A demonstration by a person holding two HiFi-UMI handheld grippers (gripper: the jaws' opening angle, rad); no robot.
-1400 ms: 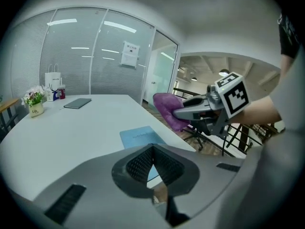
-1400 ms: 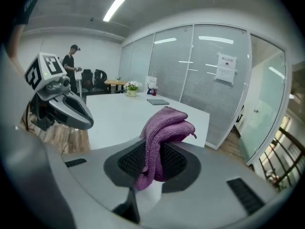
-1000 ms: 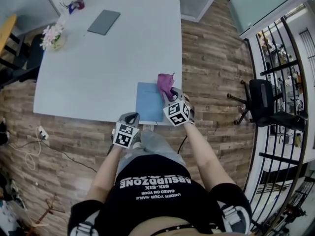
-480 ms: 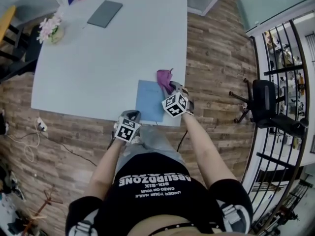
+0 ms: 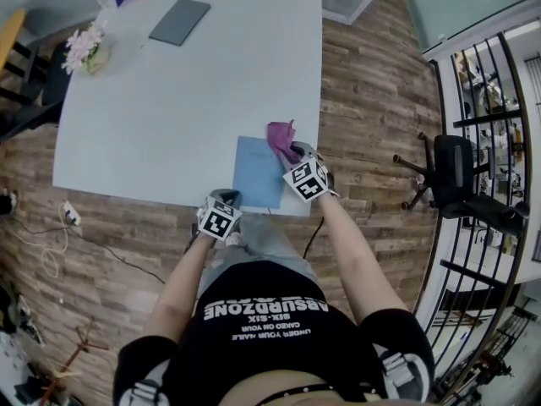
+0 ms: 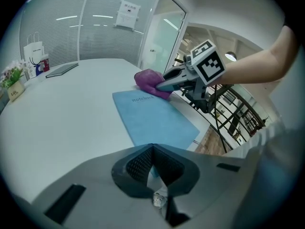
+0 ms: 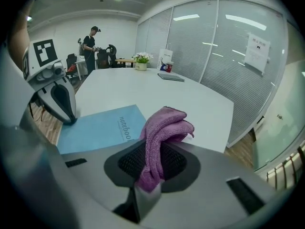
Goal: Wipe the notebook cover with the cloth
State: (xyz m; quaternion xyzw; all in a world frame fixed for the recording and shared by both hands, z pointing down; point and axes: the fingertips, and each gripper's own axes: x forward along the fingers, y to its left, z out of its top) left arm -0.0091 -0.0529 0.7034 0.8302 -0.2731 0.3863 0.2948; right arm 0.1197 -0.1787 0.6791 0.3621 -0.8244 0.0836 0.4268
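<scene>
- Grey left gripper (image 6: 153, 159), low in the middle of the head view at the worktop's near edge, has its jaws pressed together with nothing caught between them. Its tip sits at the notebook's near left corner; whether it touches the cover cannot be told.
- Just to its right in the head view, the right gripper (image 7: 152, 168) is clamped on a purple cloth (image 7: 164, 125). The cloth runs up between the jaws and bunches out past their tips.
- A blue notebook (image 5: 258, 172) lies flat and closed at the near right corner of the white worktop (image 5: 169, 108), its near edge close along the worktop's edge.
- The bunched end of the cloth rests at the notebook's far right corner, at the upper right of the notebook in the head view, touching the cover there.
- Farther back, toward the upper left of the head view, a dark flat pad (image 5: 179, 21) lies on the worktop. A small pot of flowers (image 5: 83, 47) stands near the left edge, and a white paper bag (image 6: 33, 51) stands at the far corner.
- Off the worktop, at the right of the head view, a black chair (image 5: 452, 172) stands on the wooden floor (image 5: 363, 100) beside a black railing (image 5: 499, 100).
- Farthest off, at the upper left of the right gripper view, a person (image 7: 90, 43) stands at the room's end.
</scene>
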